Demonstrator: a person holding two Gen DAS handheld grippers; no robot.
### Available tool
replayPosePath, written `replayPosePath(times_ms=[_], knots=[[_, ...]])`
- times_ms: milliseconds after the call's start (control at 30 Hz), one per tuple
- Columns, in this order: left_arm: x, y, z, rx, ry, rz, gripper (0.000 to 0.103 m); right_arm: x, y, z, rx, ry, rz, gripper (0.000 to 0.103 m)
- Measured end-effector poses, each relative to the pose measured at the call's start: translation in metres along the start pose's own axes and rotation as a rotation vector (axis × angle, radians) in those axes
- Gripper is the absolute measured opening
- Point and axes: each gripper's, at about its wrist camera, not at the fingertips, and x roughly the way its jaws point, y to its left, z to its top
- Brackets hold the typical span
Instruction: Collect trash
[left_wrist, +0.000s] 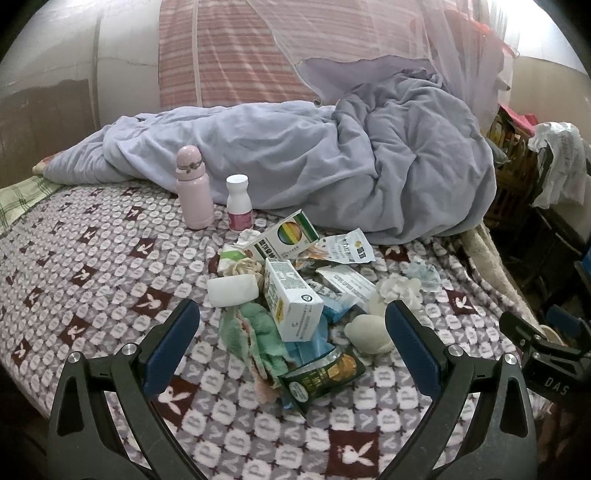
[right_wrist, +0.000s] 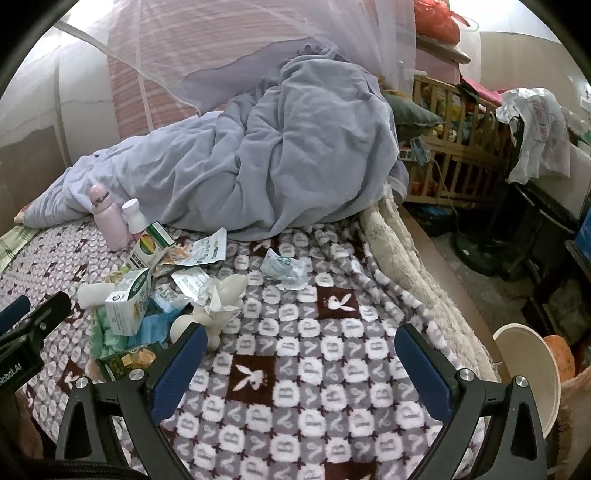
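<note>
Both hand-held grippers level — agape.

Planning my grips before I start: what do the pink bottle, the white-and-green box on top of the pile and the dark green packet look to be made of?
Pink bottle: smooth, matte hard shell, probably coated metal or plastic. White-and-green box: printed thin cardboard, with sharp folded edges. Dark green packet: glossy plastic or foil film, crinkled and reflective.

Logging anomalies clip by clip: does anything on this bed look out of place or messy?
Yes. A litter pile of cartons, torn wrappers and crumpled tissue sprawls across the patterned blanket. One crumpled wrapper lies apart from it. The pink bottle and white pill bottle stand upright.
</note>
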Motion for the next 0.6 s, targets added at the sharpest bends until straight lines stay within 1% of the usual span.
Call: replayPosePath(times_ms=[600], knots=[[-0.0014, 0.0068, -0.003, 0.004, -0.015, 0.037, 0.1, 0.001, 0.0046, 0.0016, -0.014, -0.013, 0.007, 0.101]])
